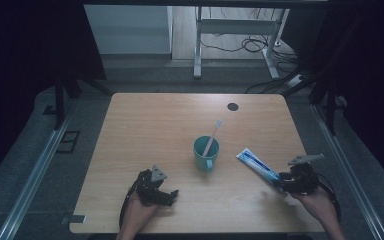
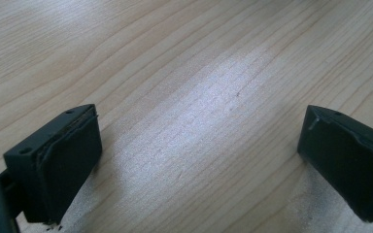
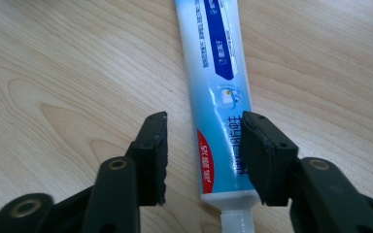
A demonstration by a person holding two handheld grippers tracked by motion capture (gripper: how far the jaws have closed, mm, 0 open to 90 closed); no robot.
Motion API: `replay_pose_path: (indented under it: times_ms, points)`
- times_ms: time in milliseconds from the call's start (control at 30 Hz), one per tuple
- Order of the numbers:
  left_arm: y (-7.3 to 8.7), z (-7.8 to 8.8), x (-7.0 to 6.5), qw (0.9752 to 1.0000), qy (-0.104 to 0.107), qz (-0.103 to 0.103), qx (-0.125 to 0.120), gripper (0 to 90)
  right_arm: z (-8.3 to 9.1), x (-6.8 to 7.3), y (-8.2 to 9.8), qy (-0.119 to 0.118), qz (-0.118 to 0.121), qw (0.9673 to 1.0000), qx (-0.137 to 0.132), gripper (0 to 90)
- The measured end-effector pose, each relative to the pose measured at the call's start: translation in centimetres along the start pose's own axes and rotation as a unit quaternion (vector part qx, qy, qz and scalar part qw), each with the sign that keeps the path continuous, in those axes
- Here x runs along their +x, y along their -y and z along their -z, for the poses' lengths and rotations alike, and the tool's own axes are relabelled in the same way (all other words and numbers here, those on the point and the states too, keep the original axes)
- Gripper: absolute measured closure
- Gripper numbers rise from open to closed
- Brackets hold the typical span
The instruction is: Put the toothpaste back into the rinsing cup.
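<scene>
Your right gripper, low in the frame, stands released with its jaws astride the toothpaste tube, a gap on the left side. Your left gripper gapes over bare table. Mid-frame, a teal cup holds a toothbrush.

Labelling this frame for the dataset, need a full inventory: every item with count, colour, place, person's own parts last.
table: 1, light wood, centre of the high view.
cup: 1, teal with a handle, middle of the table.
toothbrush: 1, pale, standing tilted in the cup.
toothpaste tube: 1, white and blue, lying flat right of the cup, its cap end between the right gripper's jaws with a gap at the left jaw.
round grommet: 1, dark, far right part of the table.
left gripper: 1, black, near left, jaws wide over bare wood.
right gripper: 1, black, near right.
</scene>
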State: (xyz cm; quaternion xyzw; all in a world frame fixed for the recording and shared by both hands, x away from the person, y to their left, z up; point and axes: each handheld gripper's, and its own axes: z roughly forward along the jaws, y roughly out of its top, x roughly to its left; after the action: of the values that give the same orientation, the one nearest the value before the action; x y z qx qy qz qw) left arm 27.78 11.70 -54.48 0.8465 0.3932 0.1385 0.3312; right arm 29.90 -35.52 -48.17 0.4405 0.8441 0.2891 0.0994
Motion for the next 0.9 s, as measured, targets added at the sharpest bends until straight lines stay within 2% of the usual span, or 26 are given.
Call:
replay_pose_path:
  times_ms: [367, 533, 900]
  points:
    - [0.0, 0.0, 0.0, 1.0, 0.0, 0.0, 0.0, 2.3, -0.8, -0.5, -1.1, -0.001, -0.002, 0.9992, 0.04, 43.4]
    - [0.0, 0.0, 0.0, 1.0, 0.0, 0.001, 0.0, 2.3, -1.4, -0.5, -1.7, 0.001, 0.009, 0.9985, 0.055, 41.2]
    - [0.0, 0.0, 0.0, 1.0, 0.0, 0.001, 0.001, 2.3, -2.4, -0.5, -2.9, 0.005, 0.015, 0.9954, 0.094, 40.7]
